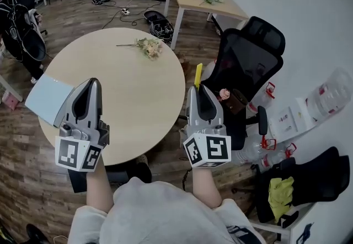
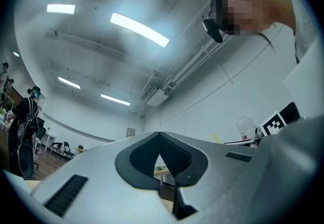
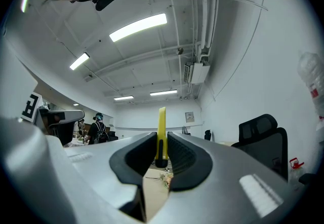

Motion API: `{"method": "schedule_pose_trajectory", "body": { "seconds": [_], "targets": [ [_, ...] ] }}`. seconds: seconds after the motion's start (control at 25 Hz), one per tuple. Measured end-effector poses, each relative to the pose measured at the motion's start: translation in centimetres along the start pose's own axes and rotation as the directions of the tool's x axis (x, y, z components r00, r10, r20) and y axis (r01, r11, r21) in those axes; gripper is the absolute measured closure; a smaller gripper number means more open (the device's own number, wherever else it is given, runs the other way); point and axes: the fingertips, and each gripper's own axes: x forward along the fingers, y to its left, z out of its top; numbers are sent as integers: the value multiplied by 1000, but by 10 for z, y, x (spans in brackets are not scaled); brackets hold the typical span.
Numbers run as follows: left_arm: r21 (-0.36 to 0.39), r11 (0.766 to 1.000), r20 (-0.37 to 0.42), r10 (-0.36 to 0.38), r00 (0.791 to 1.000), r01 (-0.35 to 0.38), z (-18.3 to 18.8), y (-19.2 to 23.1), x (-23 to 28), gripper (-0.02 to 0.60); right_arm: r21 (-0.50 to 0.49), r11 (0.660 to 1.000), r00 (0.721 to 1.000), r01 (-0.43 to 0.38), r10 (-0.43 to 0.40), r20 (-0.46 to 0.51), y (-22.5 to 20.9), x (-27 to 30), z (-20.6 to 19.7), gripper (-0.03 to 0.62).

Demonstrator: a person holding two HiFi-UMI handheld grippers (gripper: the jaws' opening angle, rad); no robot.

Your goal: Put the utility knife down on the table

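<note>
A yellow utility knife [image 1: 198,74] stands upright between the jaws of my right gripper [image 1: 199,91], which is shut on it just past the right edge of the round table [image 1: 127,94]. In the right gripper view the knife [image 3: 161,134] rises as a thin yellow strip from between the closed jaws. My left gripper [image 1: 87,93] is held over the table's left part, shut with nothing in it. Its jaws meet at the tips in the left gripper view, around [image 2: 160,153].
A bunch of flowers [image 1: 148,47] lies at the table's far side, and a pale blue sheet [image 1: 48,96] at its left edge. A black office chair [image 1: 245,66] stands right of the table. Bottles and bags clutter the floor at the right.
</note>
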Motion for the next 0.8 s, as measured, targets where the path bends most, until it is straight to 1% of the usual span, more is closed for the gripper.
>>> {"method": "schedule_pose_trajectory", "body": {
  "seconds": [0.24, 0.4, 0.6, 0.8],
  "targets": [
    [-1, 1000, 9, 15, 1000, -15, -12, 39, 35, 575, 1, 1000, 1000, -19, 19, 0, 4, 56, -12, 519],
    [-16, 1000, -2, 18, 1000, -18, -27, 61, 56, 575, -1, 1000, 1000, -22, 22, -16, 4, 88, -25, 519],
    [-41, 999, -29, 30, 999, -31, -45, 84, 68, 575, 23, 999, 997, -39, 40, -64, 11, 120, -46, 519],
    [-68, 996, -69, 53, 996, -57, -71, 106, 76, 575, 38, 998, 987, -46, 52, -150, 14, 144, -84, 519]
  ]
}}
